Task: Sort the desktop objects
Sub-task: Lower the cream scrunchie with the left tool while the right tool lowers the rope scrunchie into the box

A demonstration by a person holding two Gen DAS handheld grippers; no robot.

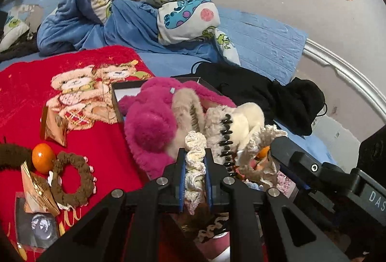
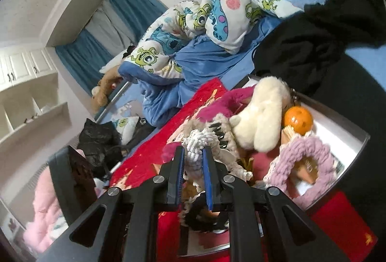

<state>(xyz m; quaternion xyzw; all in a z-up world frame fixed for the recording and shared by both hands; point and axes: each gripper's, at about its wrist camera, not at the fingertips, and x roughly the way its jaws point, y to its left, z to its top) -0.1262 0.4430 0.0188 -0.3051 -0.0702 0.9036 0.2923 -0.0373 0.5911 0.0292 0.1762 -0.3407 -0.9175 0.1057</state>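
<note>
Leftmost on the red blanket (image 1: pixel 101 141): one loose orange (image 1: pixel 43 157), one brown scrunchie (image 1: pixel 72 178), two foil snack packets (image 1: pixel 53 125). Further right, one dark box (image 2: pixel 357 153) crammed with one pink plush (image 1: pixel 149 124), one cream plush (image 2: pixel 260 112), a second orange (image 2: pixel 298 120), one lilac scrunchie (image 2: pixel 311 160). Over the box, left gripper (image 1: pixel 195 158) clenched on a cream scrunchie (image 1: pixel 196 141), right gripper (image 2: pixel 193 160) clamped on a white knit scrunchie (image 2: pixel 196 141).

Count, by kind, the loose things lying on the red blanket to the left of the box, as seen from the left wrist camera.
Orange: 1
Brown fuzzy hair ties: 2
Foil packets: 2
Clear packet: 1
Total: 6
</note>
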